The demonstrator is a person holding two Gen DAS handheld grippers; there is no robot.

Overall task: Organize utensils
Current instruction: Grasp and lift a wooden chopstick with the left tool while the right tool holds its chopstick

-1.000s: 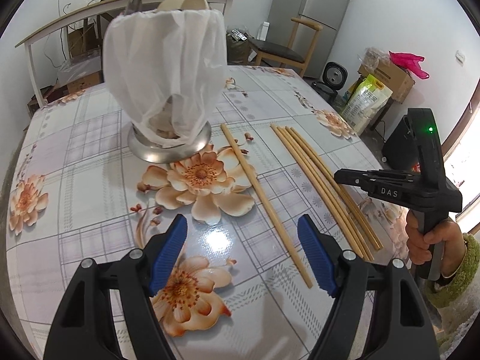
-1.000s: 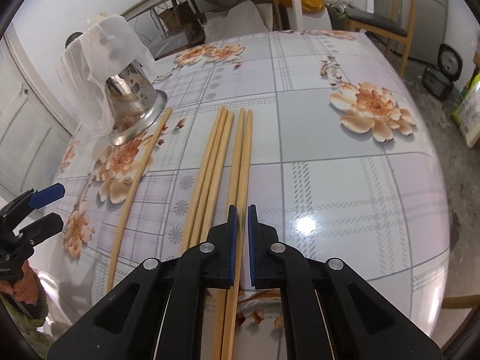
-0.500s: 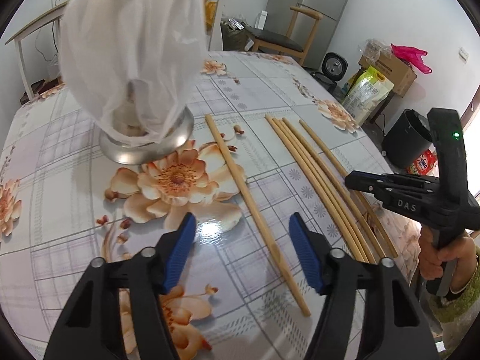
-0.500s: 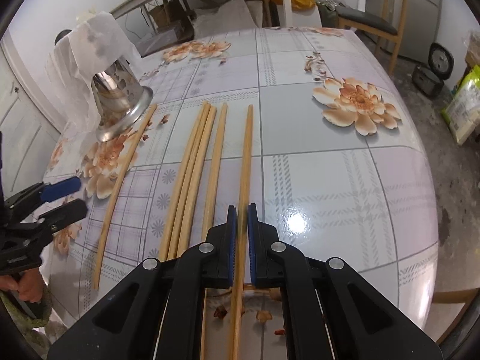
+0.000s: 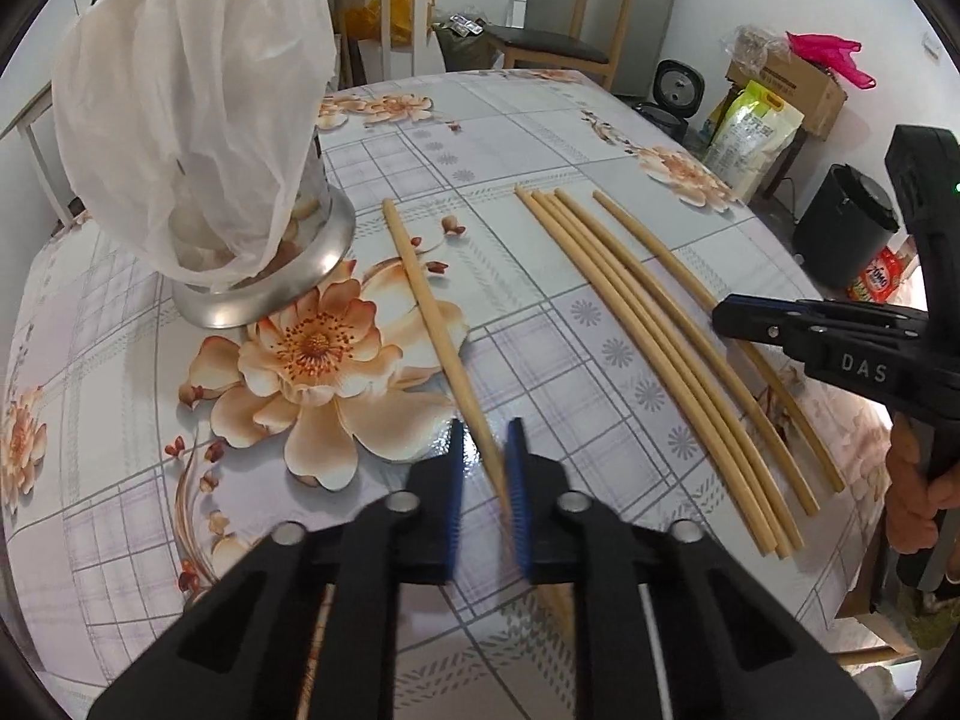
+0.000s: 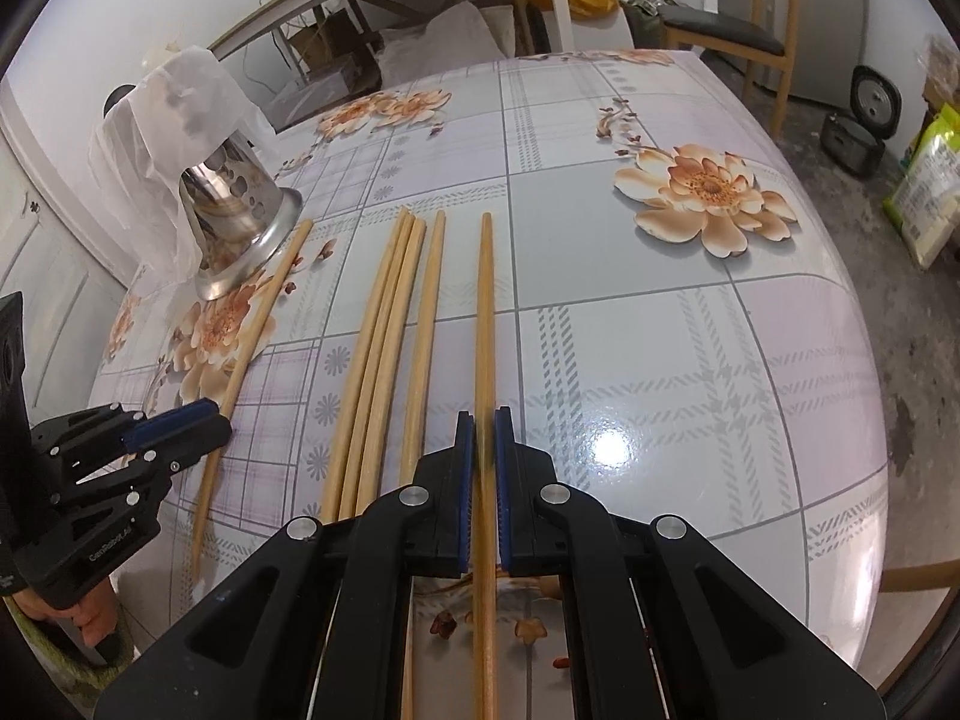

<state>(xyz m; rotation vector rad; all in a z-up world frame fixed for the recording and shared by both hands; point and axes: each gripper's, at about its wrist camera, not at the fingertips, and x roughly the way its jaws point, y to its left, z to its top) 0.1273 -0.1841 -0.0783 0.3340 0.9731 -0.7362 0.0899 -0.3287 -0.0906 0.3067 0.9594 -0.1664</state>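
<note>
One loose wooden chopstick (image 5: 420,282) lies beside a steel utensil holder (image 5: 264,294) draped in a white plastic bag. My left gripper (image 5: 485,438) straddles its near end; the jaws are closing, with a gap still showing beside the stick. The same gripper (image 6: 210,414) appears at the left of the right wrist view. Three chopsticks (image 6: 384,324) lie bunched, with a fourth just right of them. My right gripper (image 6: 485,420) is shut on the rightmost chopstick (image 6: 485,300), which sits apart from the rest. A hand (image 5: 912,504) holds that gripper (image 5: 720,315).
The floral tablecloth table (image 5: 540,138) curves down to an edge at the right. Beyond it stand a wooden chair (image 5: 558,48), a black bin (image 5: 840,228), a rice bag (image 5: 750,132) and a cardboard box. A cluttered side table stands behind the holder.
My left gripper came down onto the loose chopstick and its jaws narrowed from wide open to close around it. The right gripper's chopstick swung away from the bundle to the right.
</note>
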